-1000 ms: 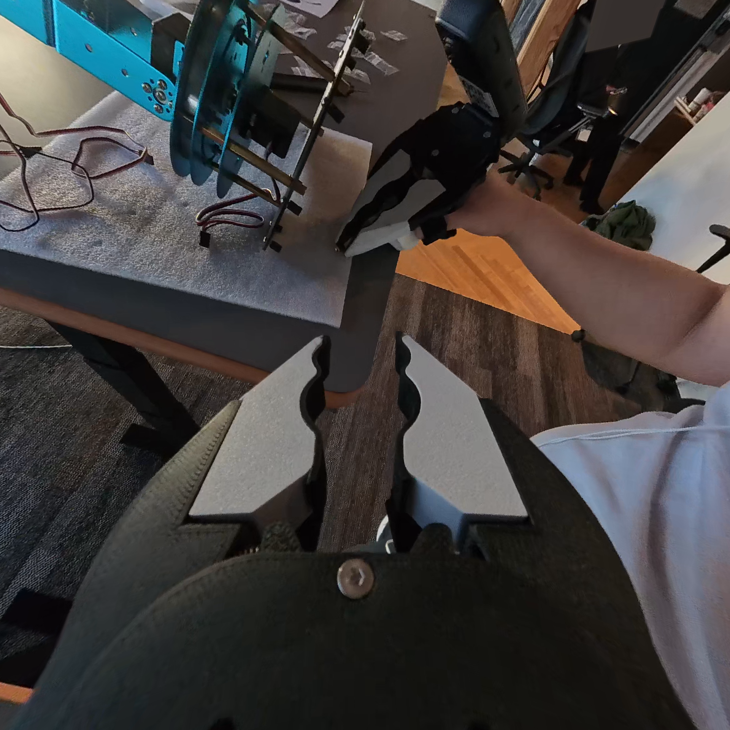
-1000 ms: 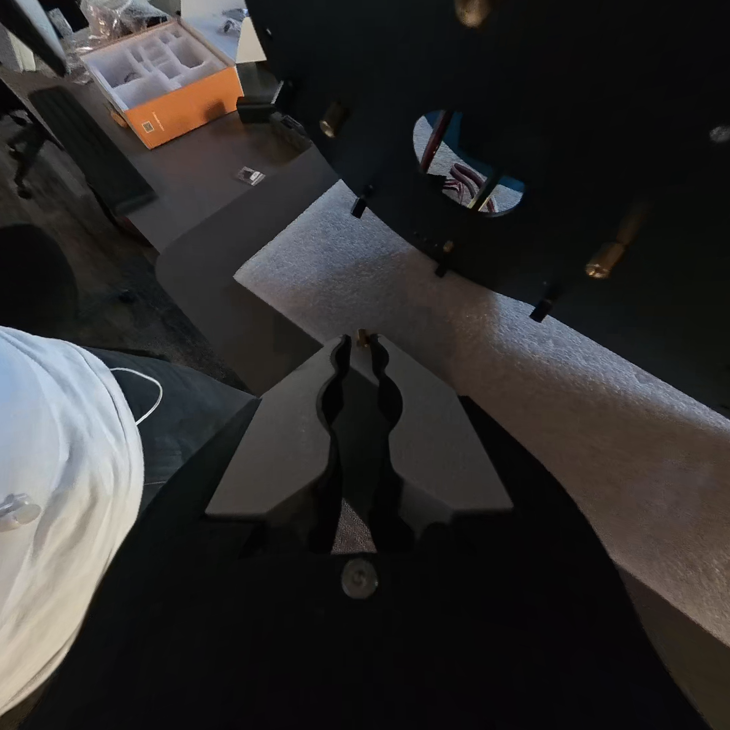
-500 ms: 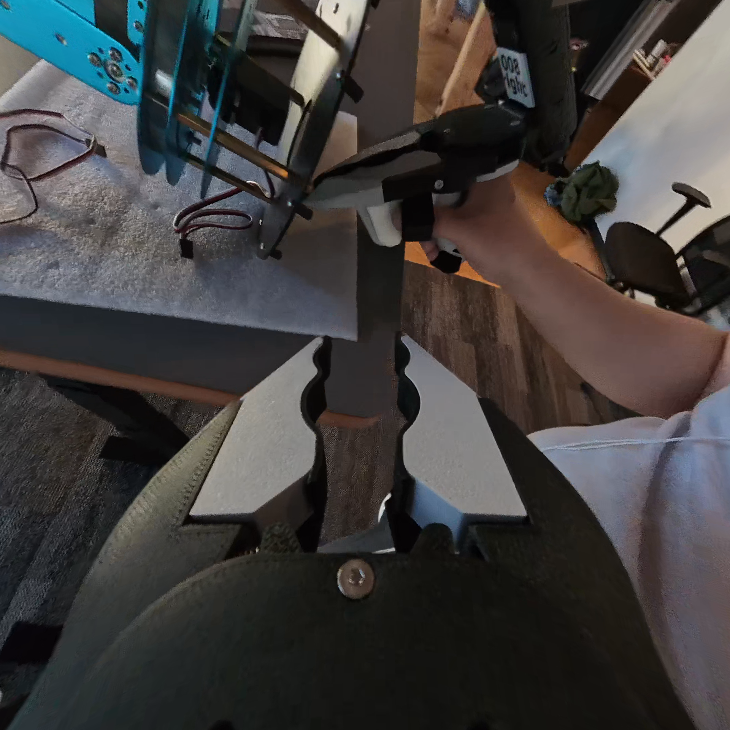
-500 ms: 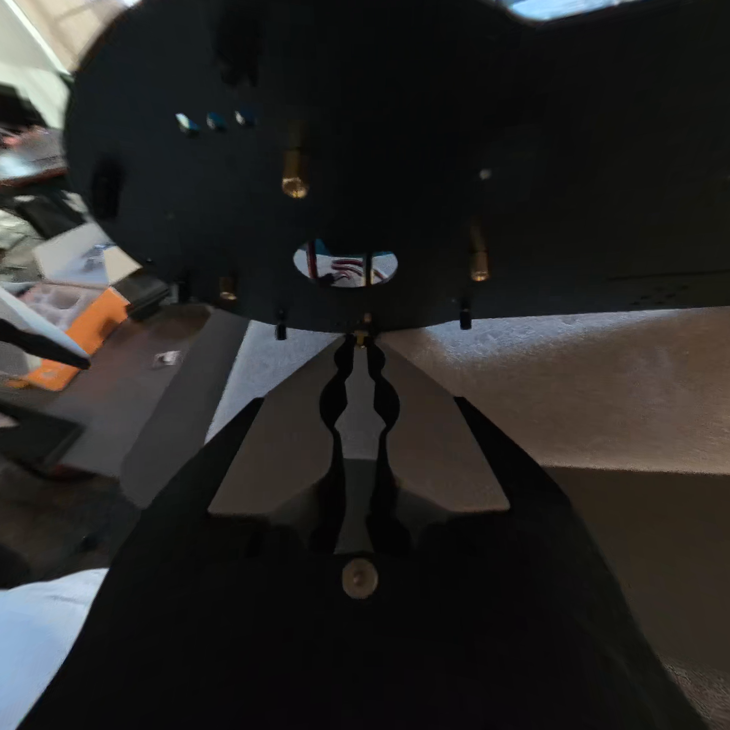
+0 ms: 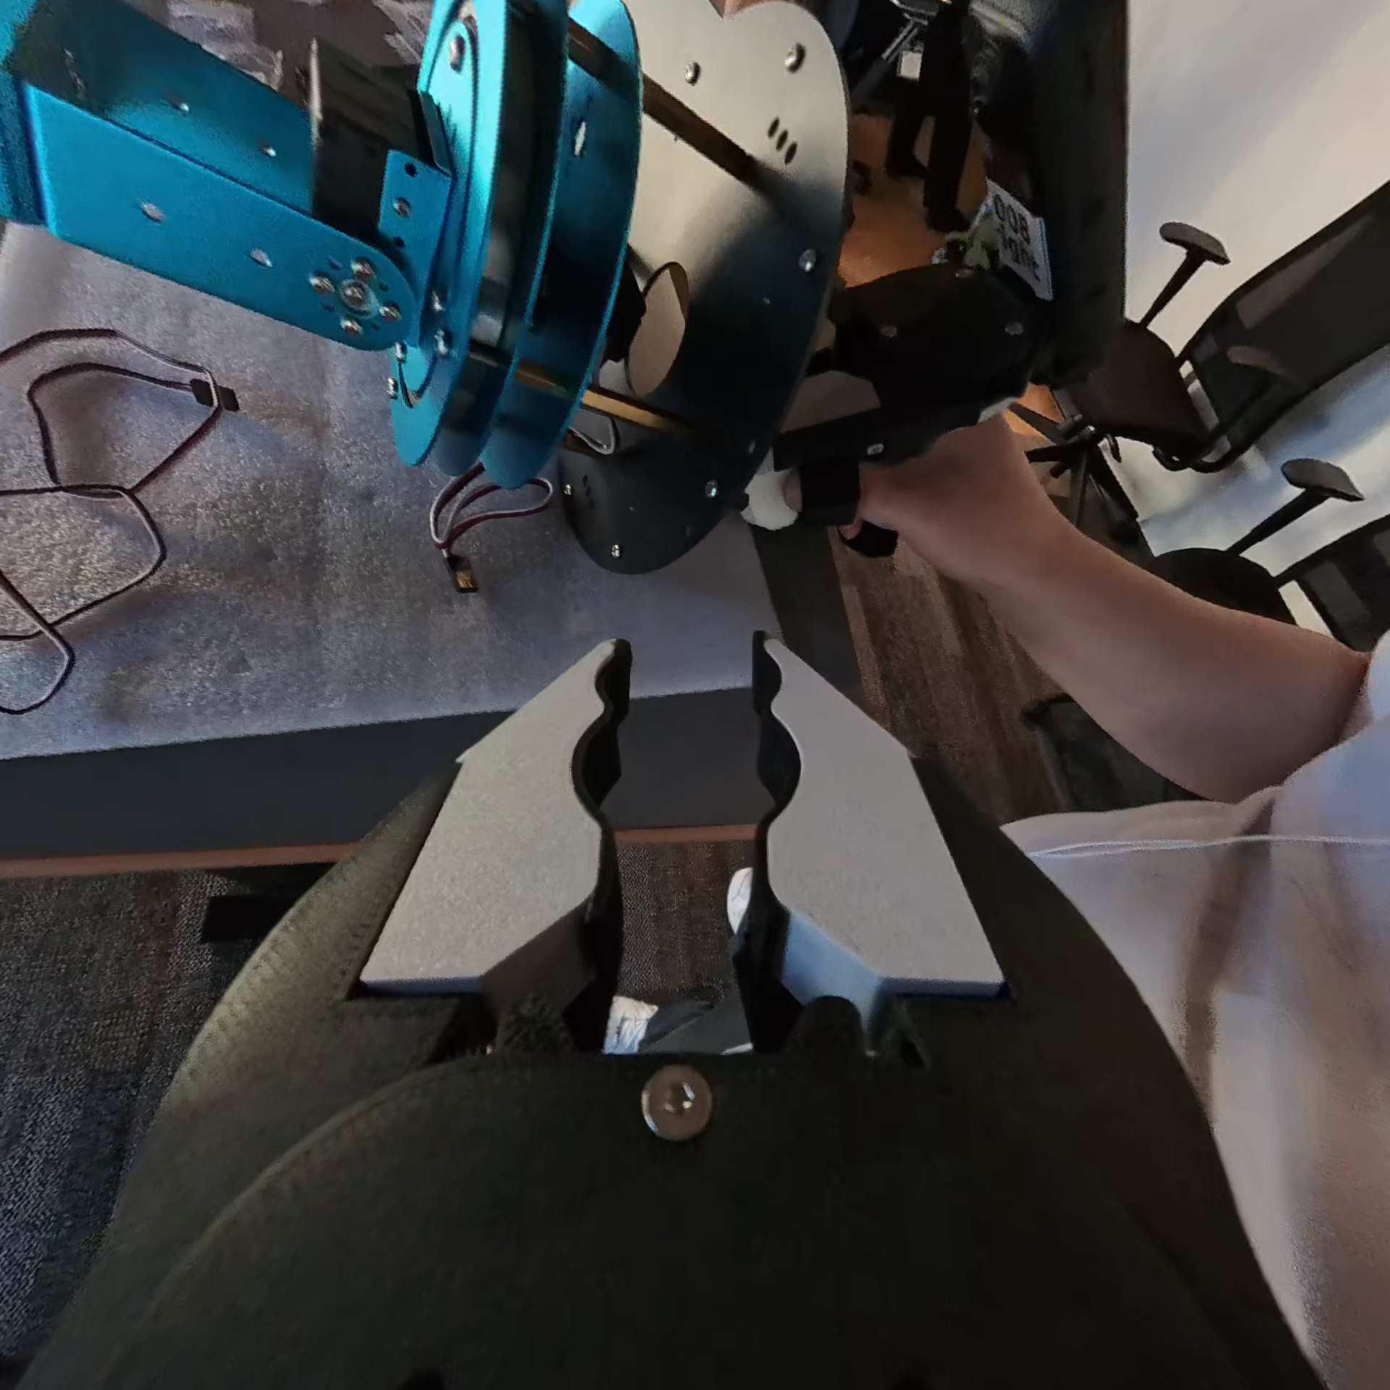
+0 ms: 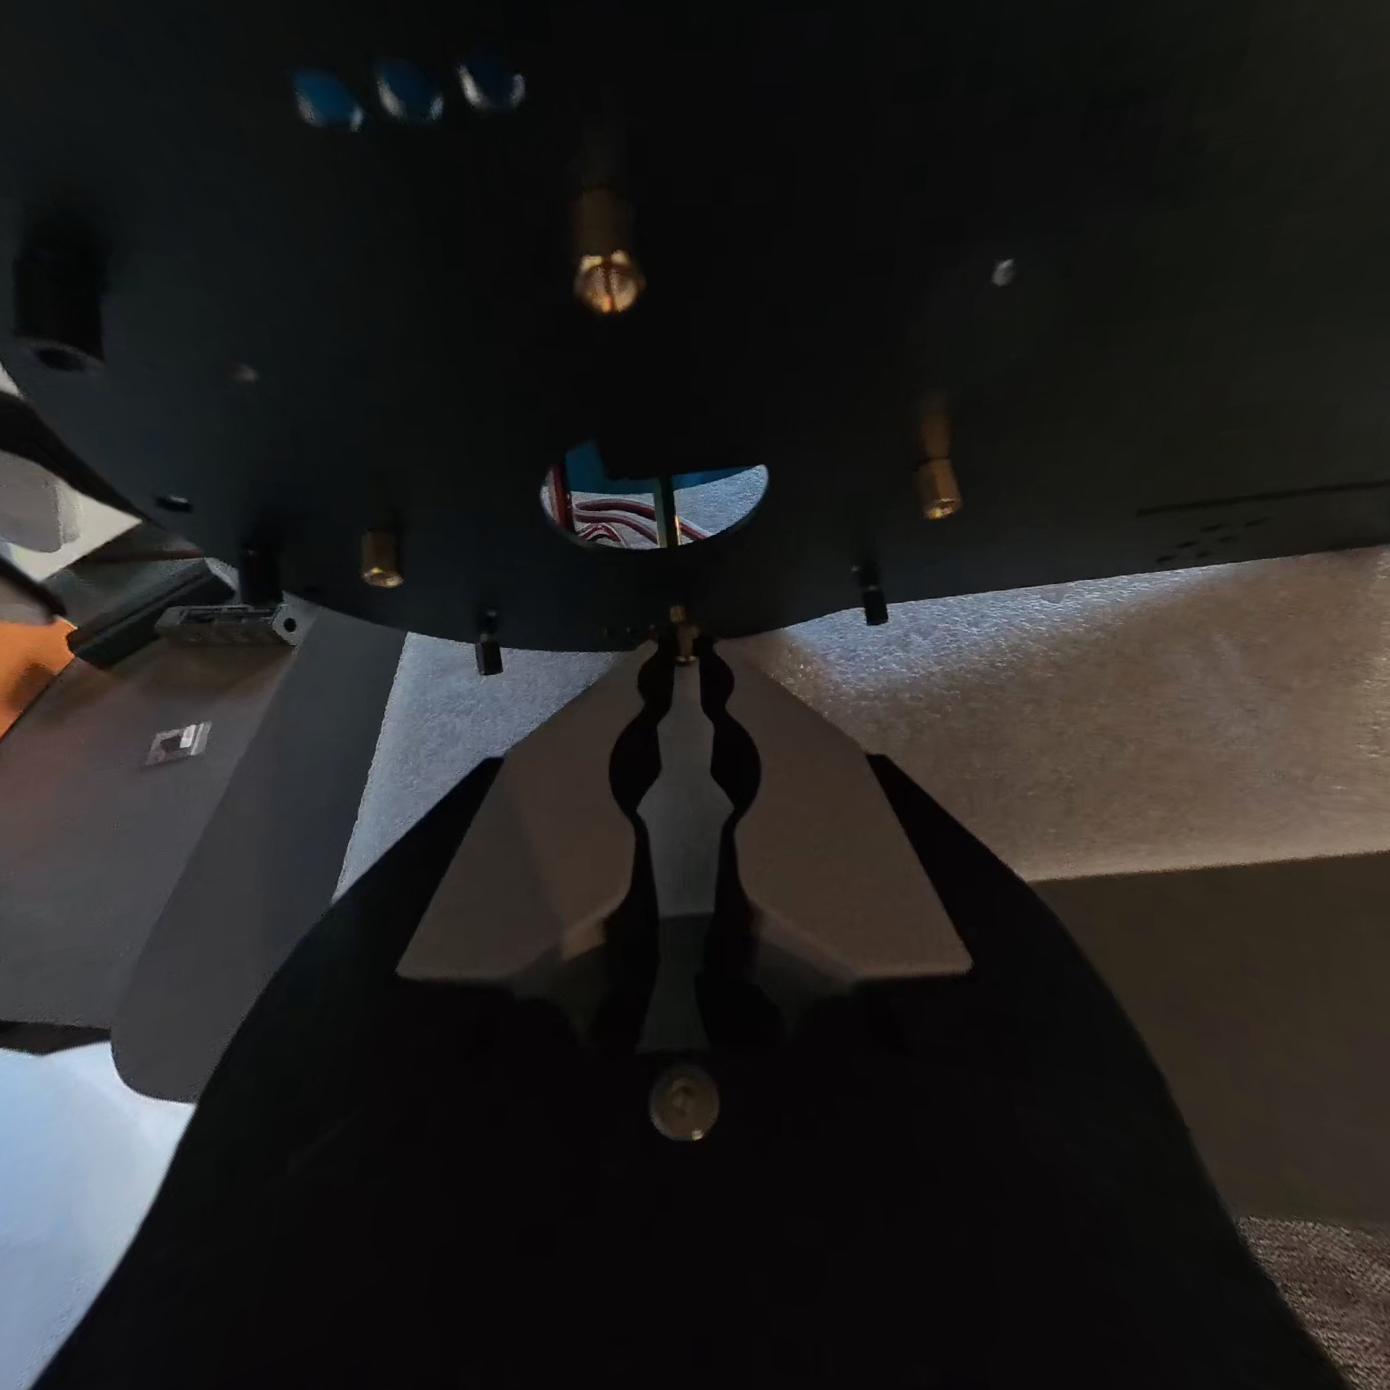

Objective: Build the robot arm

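Note:
A robot assembly lies on its side on a grey foam mat: blue round plates, a blue arm bracket and a black base plate. My right gripper is shut on a small brass standoff and holds it against the lower edge of the black plate. Other brass standoffs stick out of that plate. The right gripper's body shows behind the plate in the left wrist view. My left gripper is open and empty over the mat's front edge.
Loose servo wires and a plug lead lie on the mat. The table's front edge runs below the left fingers. Office chairs stand at the right. An orange box and a small clear bag sit at the left. My hands' fingertips stand some 12 centimetres from each other.
My right gripper has risen from the mat with the standoff and brought it to the black plate's lower edge. My left gripper has moved forward over the mat, still open.

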The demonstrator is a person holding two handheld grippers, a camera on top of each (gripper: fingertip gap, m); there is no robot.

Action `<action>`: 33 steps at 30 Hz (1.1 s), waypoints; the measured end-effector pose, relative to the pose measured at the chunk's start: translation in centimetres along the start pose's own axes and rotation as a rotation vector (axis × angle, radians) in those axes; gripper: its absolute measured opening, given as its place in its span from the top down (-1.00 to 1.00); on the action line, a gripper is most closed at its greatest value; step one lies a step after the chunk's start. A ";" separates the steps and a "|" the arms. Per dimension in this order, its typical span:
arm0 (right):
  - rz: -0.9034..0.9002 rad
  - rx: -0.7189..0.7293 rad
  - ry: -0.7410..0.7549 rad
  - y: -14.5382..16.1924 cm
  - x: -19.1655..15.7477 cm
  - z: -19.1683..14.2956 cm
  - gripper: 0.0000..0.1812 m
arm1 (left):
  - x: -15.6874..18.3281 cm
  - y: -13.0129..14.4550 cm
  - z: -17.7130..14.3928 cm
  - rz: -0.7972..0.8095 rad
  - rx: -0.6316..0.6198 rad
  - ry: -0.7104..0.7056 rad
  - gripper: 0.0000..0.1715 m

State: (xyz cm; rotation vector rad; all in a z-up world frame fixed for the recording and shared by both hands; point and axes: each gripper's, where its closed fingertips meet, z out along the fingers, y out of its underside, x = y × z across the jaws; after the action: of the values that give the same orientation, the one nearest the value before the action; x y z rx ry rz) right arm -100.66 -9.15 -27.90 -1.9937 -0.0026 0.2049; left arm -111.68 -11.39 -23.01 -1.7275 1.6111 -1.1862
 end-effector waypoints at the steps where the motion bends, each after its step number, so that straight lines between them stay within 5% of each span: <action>1: -0.002 0.010 0.000 -0.1 -0.1 -0.1 0.95 | -0.1 -0.2 0.0 -0.003 0.005 -0.004 0.64; 33: -0.047 0.040 -0.008 -0.9 -0.3 -0.3 0.95 | 0.3 -1.3 1.1 0.015 -0.006 0.022 0.65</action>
State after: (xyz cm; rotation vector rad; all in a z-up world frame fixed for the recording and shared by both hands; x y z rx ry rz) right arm -100.81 -9.02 -26.93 -1.9507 -0.0498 0.1817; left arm -110.07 -11.67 -22.42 -1.7089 1.6396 -1.1982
